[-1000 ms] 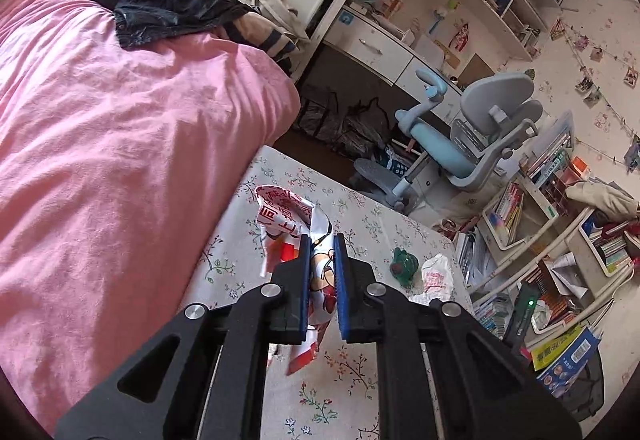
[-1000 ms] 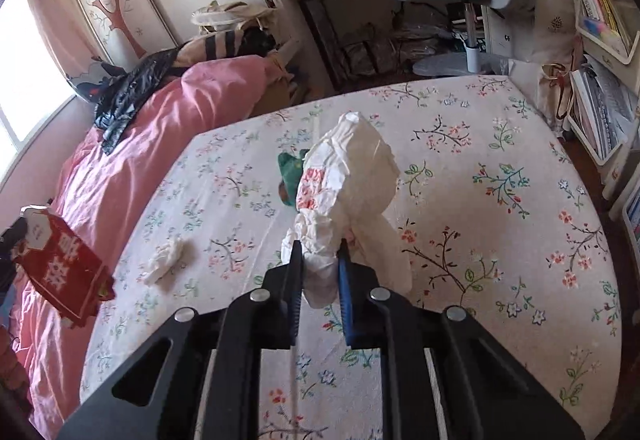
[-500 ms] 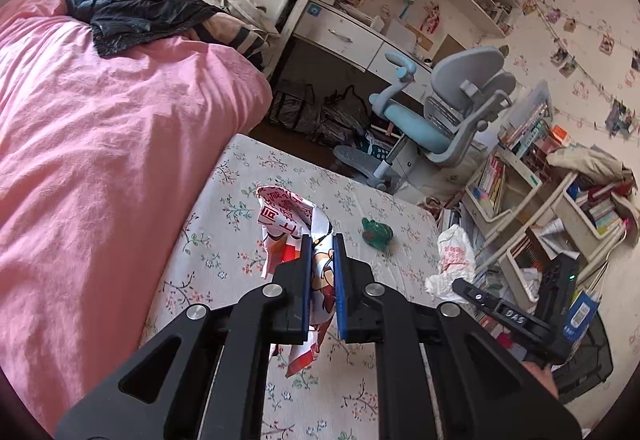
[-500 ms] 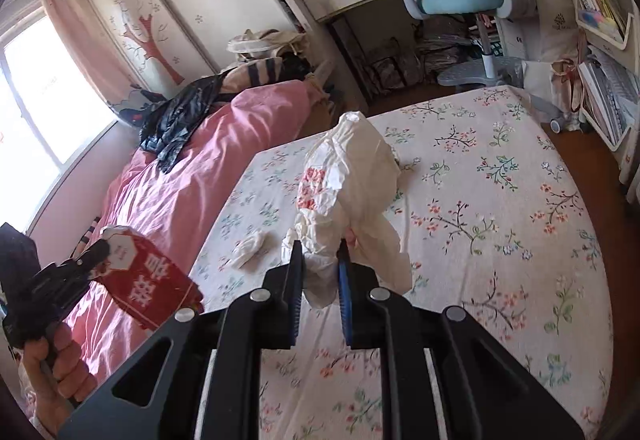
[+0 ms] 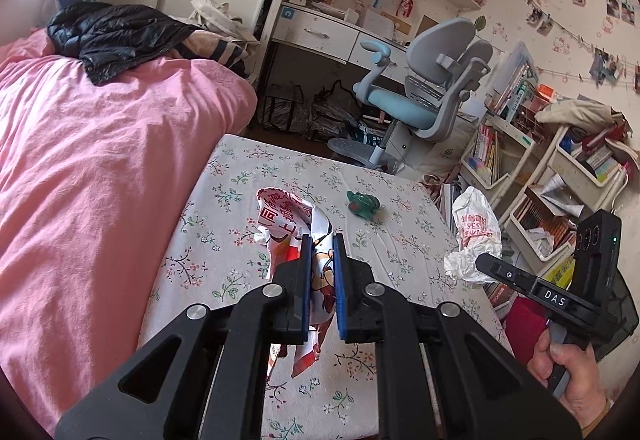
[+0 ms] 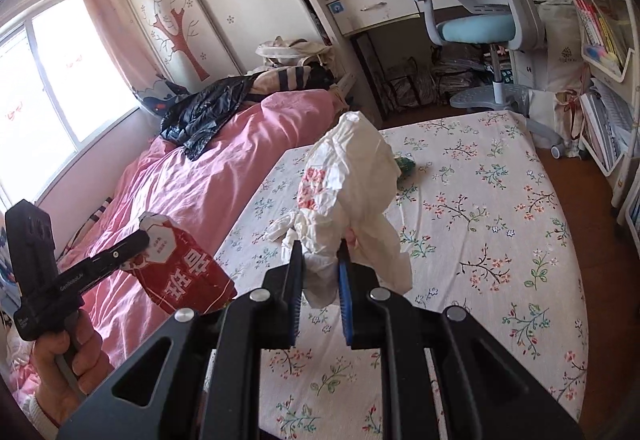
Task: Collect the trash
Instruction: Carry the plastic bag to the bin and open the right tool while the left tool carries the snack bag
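Left wrist view, change: the right gripper (image 5: 480,260) with the white plastic bag (image 5: 476,228) has come into view at the right; a second ago it was not there. Both pieces are lifted, so carrying to a bin seems next.
Left wrist view, tongs: the left gripper (image 5: 320,240) is clamped on the red-and-white wrapper (image 5: 286,213), above the flowered sheet (image 5: 400,240).
Right wrist view, change: the left gripper now appears at lower left.
Right wrist view, tongs: narrow, pinching the bag's bunched end; a small white scrap (image 6: 280,226) and a green object (image 6: 405,163) remain on the sheet.
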A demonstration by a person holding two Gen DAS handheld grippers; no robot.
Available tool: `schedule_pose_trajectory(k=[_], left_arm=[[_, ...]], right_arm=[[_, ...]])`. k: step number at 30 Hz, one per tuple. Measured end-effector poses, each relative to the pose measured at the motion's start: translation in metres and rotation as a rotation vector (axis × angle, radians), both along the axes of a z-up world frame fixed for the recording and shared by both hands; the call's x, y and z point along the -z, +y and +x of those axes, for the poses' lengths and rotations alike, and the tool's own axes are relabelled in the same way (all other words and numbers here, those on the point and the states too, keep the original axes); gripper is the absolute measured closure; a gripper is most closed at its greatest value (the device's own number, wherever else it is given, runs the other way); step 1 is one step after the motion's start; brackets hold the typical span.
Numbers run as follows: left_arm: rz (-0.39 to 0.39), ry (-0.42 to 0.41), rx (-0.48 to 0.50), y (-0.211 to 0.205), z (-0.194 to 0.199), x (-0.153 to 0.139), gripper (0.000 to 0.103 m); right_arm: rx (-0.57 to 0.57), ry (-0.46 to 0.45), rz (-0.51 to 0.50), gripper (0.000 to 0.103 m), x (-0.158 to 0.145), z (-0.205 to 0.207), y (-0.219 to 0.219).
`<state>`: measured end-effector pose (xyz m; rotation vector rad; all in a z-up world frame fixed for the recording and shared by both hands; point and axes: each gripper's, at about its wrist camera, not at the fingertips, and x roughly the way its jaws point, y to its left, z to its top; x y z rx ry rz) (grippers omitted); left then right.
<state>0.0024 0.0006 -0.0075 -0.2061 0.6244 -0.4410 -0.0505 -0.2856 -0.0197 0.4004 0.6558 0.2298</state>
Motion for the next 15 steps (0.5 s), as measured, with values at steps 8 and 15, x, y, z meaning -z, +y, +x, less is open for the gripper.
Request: schedule_pose_trajectory(k=[8, 15], left_arm=[[0.005, -0.009, 0.019, -0.003, -0.020, -0.002, 0.093], [-0.032, -0.009, 0.033, 0.008, -0.048, -0.001, 0.093]], right_arm=[[-0.026, -0.005, -0.008, 0.086, 0.002, -0.016, 0.008], [-0.045, 0.001, -0.016, 0.086, 0.004, -0.041, 0.017]])
